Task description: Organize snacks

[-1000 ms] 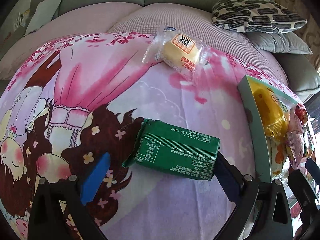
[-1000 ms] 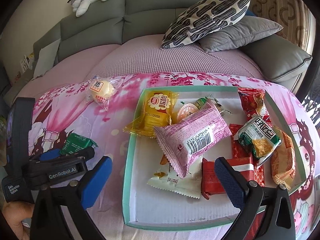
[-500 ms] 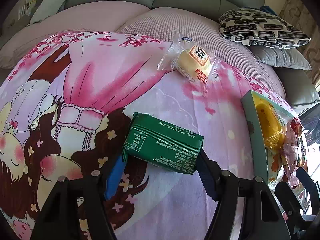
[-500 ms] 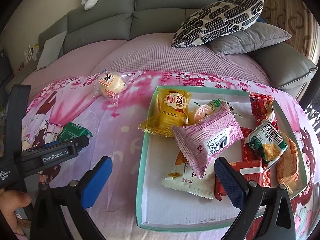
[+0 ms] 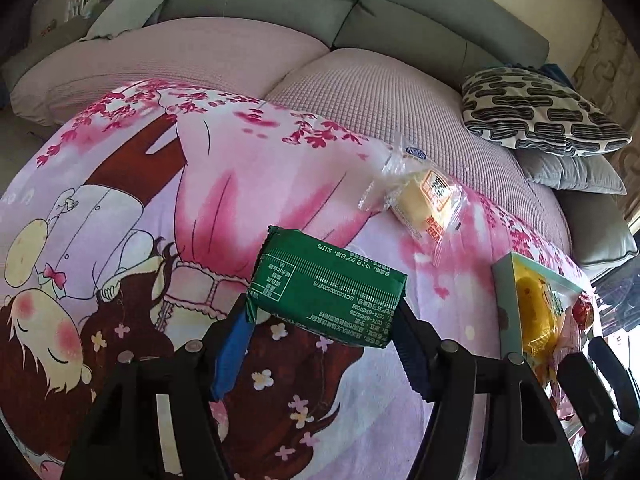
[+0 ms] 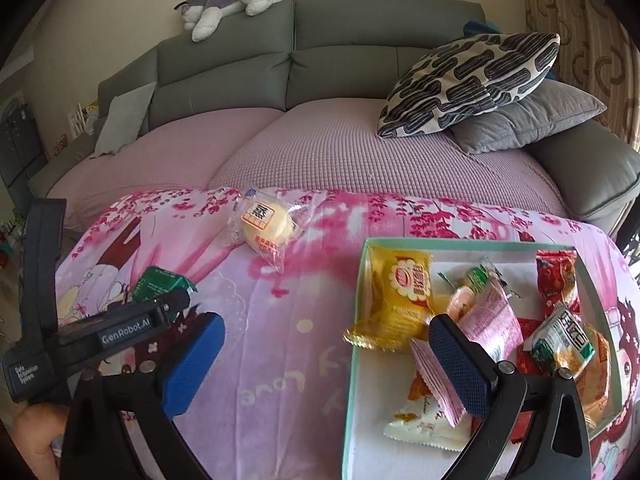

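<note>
The left gripper has its blue pads pressed against both ends of a green snack packet, which sits tilted between them, raised a little above the pink cartoon blanket. Further back on the blanket, near the sofa edge, lies a yellow bun in a clear wrapper, well apart from everything else. The right gripper hangs with its jaws wide apart and nothing between them, over the left edge of a shallow mint-rimmed box crowded with snacks: a yellow packet, a pink one, red ones. A patterned pillow rests on a grey cushion at the sofa's far right.
</note>
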{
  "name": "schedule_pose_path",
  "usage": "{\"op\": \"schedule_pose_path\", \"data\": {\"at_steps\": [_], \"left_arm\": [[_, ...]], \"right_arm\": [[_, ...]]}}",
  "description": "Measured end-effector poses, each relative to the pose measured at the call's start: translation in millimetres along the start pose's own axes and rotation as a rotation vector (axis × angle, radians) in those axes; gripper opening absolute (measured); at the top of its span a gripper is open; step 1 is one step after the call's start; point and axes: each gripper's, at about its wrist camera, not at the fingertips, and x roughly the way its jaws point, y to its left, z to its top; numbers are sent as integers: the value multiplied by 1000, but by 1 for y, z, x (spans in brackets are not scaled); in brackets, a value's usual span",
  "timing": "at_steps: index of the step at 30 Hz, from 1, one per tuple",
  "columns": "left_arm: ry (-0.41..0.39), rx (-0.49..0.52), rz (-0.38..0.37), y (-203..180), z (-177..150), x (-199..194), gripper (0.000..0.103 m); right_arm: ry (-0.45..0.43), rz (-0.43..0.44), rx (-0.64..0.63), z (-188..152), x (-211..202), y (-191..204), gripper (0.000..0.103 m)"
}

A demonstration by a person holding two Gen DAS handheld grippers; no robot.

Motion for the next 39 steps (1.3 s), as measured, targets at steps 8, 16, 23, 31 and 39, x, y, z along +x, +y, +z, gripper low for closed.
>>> {"op": "schedule_pose_path", "data": {"at_steps": [8,16,23,31,39], "left_arm": [[-46,-13,8,14,25,-2,68],[-74,-33,43,32,46,2,68],[-66,-43,51,39,53,12,68],[-65,-53,54,46,56,16,68],[-55,-54,48,43,53,17,68]], "right_arm": [[-14,95,65,47,39,20,103],[83,164,192,70,100,25,103],[173,165,248,76,144,26,100],[226,134,246,76,169,33,87],[233,140,268,74,171,30,77]]}}
